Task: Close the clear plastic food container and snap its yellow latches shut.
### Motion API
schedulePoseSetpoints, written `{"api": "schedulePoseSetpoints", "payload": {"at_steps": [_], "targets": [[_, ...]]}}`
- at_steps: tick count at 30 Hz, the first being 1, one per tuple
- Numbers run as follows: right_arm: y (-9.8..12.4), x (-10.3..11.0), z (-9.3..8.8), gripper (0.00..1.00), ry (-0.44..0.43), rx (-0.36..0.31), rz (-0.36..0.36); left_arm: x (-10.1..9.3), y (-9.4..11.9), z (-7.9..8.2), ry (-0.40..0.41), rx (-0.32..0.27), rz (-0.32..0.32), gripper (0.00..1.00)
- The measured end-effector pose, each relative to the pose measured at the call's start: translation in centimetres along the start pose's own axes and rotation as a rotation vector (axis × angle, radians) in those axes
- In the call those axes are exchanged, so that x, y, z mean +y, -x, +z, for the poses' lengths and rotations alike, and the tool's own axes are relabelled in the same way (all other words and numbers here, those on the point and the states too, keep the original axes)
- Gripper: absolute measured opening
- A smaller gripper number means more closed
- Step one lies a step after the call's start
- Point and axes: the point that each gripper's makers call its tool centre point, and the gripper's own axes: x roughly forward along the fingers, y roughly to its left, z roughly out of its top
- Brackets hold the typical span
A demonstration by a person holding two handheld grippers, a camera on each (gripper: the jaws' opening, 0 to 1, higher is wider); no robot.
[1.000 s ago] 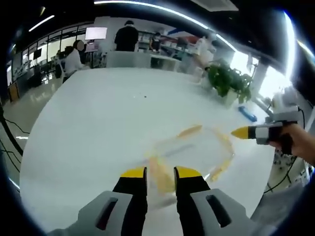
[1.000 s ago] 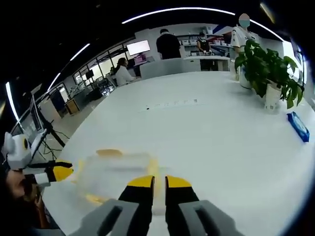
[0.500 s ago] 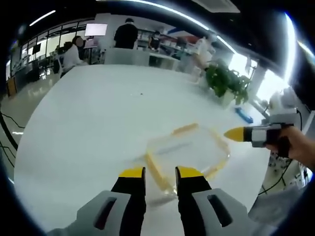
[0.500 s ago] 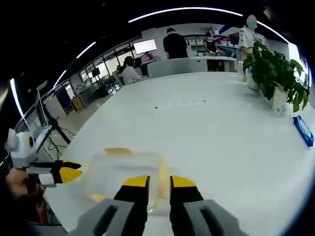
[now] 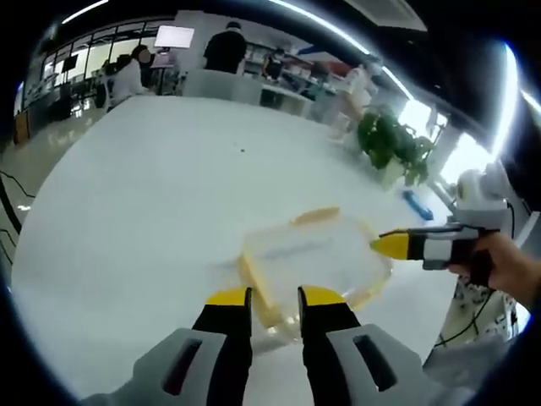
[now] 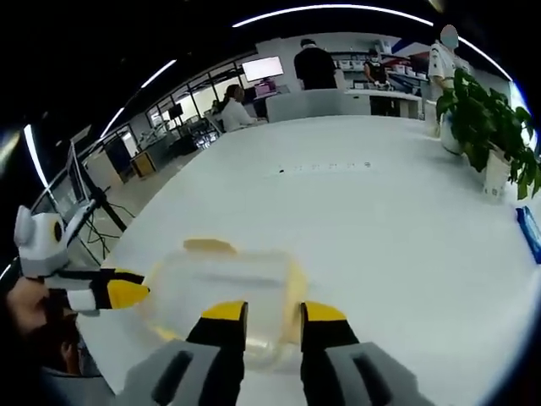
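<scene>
Container [image 5: 314, 258] sat on white table [image 5: 152, 186], lid down, directly ahead of both tools. Left gripper [image 5: 275, 298] slightly spread, straddling near yellow latch [image 5: 258, 292], not yet pinching. Right gripper [image 6: 273, 313] likewise parted over the opposite latch [image 6: 295, 292]. Approached from opposing sides, so probably ready to press both latches at once.
</scene>
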Motion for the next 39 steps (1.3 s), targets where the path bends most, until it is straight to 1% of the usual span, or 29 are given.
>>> {"api": "schedulePoseSetpoints", "payload": {"at_steps": [2,6,9,10,12,15,18,24,25,26,27,28,29,30,31,32,33,34,35,37,38,39], "targets": [[0.0,0.1,0.1,0.25,-0.006,-0.003,0.007,0.0,-0.1,0.0,0.003,0.003,-0.003,0.2],[-0.1,0.0,0.1,0.25,-0.012,-0.002,0.022,0.0,-0.4,-0.2,0.041,0.003,-0.009,0.23],[-0.1,0.0,0.0,0.25,-0.012,-0.006,0.039,-0.2,-0.5,-0.4,0.042,-0.002,-0.019,0.27],[-0.1,0.0,0.0,0.25,-0.017,-0.008,0.046,-0.3,-0.5,-0.4,0.041,-0.002,-0.022,0.27],[-0.2,-0.1,-0.1,0.26,-0.042,-0.015,0.061,-0.2,-0.5,-0.5,0.069,-0.008,-0.029,0.27],[-0.5,0.0,0.0,0.29,-0.06,-0.024,0.066,0.0,-0.6,-0.6,0.088,-0.006,-0.041,0.28],[-0.7,0.1,0.2,0.3,-0.062,-0.02,0.067,-0.2,-0.5,-0.6,0.08,0.0,-0.045,0.28],[-0.7,0.1,0.1,0.3,-0.057,-0.017,0.071,-0.3,-0.6,-0.7,0.077,-0.002,-0.045,0.27],[-0.6,0.1,0.0,0.29,-0.056,-0.02,0.07,-0.3,-0.6,-0.7,0.065,0.0,-0.048,0.26],[-0.6,0.2,-0.1,0.28,-0.126,-0.014,0.078,-0.4,-0.6,-0.8,0.074,0.007,-0.054,0.26],[-0.6,0.2,-0.3,0.27,-0.128,-0.004,0.097,-0.3,-0.6,-0.7,0.071,0.006,-0.054,0.26],[-0.8,-0.1,-0.1,0.26,-0.111,-0.004,0.097,-0.3,-0.6,-0.8,0.075,0.011,-0.055,0.25],[-0.4,0.1,-1.2,0.26,-0.138,0.052,0.109,-0.3,-0.8,-0.7,0.077,0.009,-0.047,0.25],[-0.6,0.1,-0.4,0.26,-0.132,0.014,0.098,-0.3,-0.8,-0.8,0.076,0.013,-0.047,0.25],[-0.6,0.1,-0.4,0.25,-0.134,0.017,0.093,-0.4,-0.8,-0.8,0.085,0.014,-0.043,0.24],[-0.6,0.1,-0.4,0.25,-0.145,0.016,0.093,-0.4,-0.8,-0.9,0.108,0.001,-0.035,0.24],[-0.6,0.0,-0.4,0.25,-0.166,0.007,0.093,-0.3,-0.7,-0.9,0.109,-0.006,-0.034,0.24],[-0.6,0.0,-0.5,0.25,-0.162,0.0,0.091,-0.3,-0.7,-0.9,0.137,-0.022,-0.032,0.23],[-0.5,0.0,-0.4,0.25,-0.167,-0.006,0.09,-0.2,-0.7,-0.9,0.128,-0.02,-0.034,0.23],[-0.6,0.0,-0.4,0.25,-0.192,-0.011,0.091,-0.3,-0.8,-0.9,0.182,-0.032,-0.052,0.22],[-0.7,-0.1,-0.5,0.25,-0.186,-0.007,0.092,-0.2,-0.8,-1.0,0.218,-0.026,-0.065,0.22],[-0.9,-0.2,-0.3,0.25,-0.194,-0.009,0.094,0.0,-0.8,-1.0,0.211,-0.029,-0.066,0.22]]}}
